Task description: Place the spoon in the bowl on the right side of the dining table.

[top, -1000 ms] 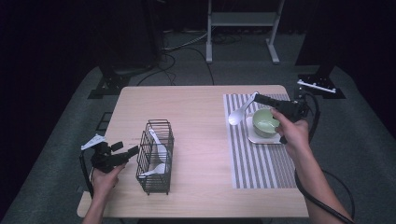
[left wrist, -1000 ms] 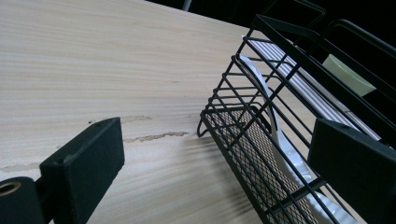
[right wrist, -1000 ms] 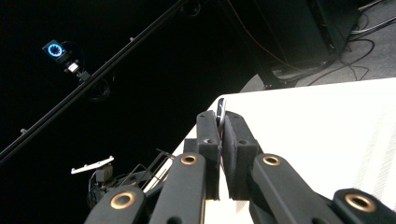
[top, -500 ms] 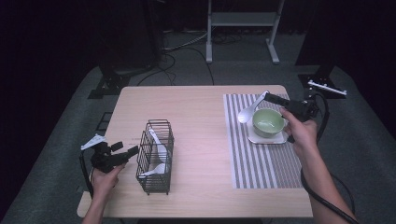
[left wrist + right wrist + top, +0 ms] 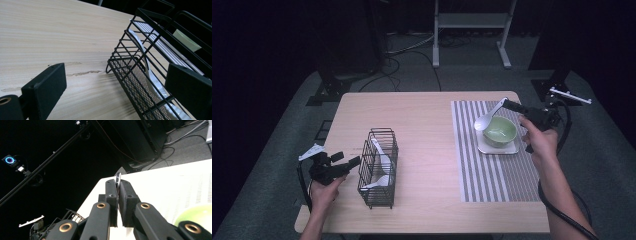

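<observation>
My right gripper is shut on the handle of a white spoon. It holds the spoon slanted, with the spoon's bowl low at the left rim of the green bowl. In the right gripper view the jaws pinch the thin handle, and the green bowl shows at the lower right. My left gripper is open beside the left side of a black wire basket. Its jaws stand wide before the basket, which holds white spoons.
The green bowl stands on a white square plate on a grey striped placemat at the table's right. The wooden tabletop lies bare between basket and mat. Dark stands and cables lie beyond the far edge.
My right gripper has carried the spoon to the right, from over the placemat to the green bowl's left rim. The left gripper and the basket have stayed put.
</observation>
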